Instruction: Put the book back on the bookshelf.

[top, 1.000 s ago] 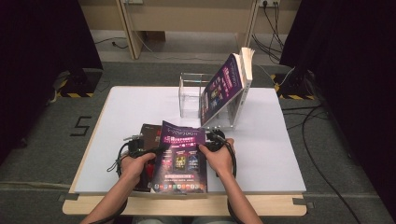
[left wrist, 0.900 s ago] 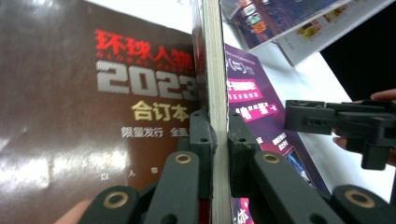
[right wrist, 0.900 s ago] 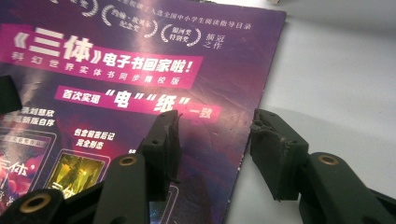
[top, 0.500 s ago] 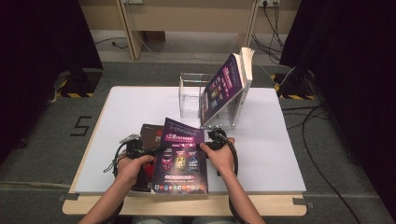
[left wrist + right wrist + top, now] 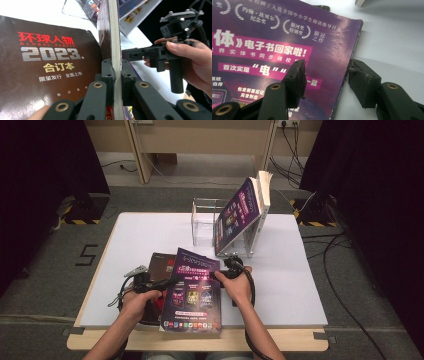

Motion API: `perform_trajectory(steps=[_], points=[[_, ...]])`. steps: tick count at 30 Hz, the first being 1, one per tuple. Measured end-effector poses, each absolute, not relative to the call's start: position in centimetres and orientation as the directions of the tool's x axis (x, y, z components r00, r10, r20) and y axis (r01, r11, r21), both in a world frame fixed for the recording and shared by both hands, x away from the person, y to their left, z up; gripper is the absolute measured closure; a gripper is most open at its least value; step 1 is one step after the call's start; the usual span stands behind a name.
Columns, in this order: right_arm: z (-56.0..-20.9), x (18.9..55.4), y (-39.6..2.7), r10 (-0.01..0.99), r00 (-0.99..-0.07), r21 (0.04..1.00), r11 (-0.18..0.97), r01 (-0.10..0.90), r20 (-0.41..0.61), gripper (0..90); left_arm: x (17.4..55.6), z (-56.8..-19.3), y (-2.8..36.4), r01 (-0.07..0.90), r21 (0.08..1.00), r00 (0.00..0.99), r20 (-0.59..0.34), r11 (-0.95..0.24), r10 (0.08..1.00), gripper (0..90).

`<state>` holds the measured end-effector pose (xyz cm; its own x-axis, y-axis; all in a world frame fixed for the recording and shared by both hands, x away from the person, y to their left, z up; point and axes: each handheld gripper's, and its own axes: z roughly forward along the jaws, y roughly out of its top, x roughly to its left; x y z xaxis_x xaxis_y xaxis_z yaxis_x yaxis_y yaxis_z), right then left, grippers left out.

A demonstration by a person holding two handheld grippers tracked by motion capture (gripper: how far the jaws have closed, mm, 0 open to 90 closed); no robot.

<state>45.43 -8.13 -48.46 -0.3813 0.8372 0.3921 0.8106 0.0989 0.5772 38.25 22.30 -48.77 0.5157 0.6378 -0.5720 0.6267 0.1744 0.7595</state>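
Note:
A purple magazine [image 5: 192, 295] lies at the table's front middle, partly over a dark brown magazine [image 5: 160, 262]. My left gripper [image 5: 167, 282] is shut on the purple magazine's left edge. In the left gripper view the pages [image 5: 114, 37] stand edge-on between the closed jaws of my left gripper [image 5: 114, 75], and the brown cover [image 5: 45, 62] lies to the left. My right gripper [image 5: 216, 275] sits at the magazine's right edge. Its jaws have just been opening. My right gripper [image 5: 327, 80] straddles the edge of the purple cover [image 5: 274, 37], one pad above the cover, the other beside it on the table, neither pressing.
A clear acrylic rack [image 5: 205, 220] stands at the back of the white table [image 5: 280, 280], with purple-covered magazines [image 5: 240, 215] leaning on its right side. Cables trail from both grippers. The person's right hand and right gripper [image 5: 160, 53] show in the left gripper view.
Both hands and the purple magazine have stayed about where they were. The right gripper's jaws look slightly wider at the magazine's right edge.

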Motion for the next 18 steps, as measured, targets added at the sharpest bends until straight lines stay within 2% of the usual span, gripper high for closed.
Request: perform_trajectory(steps=[18], points=[[-48.65,45.96,-8.36,0.803,-0.38,0.564,0.068,0.823,0.458,42.5,38.04,-48.85,22.63,0.623,0.753,0.544,-0.61,0.209,0.577,84.1]])
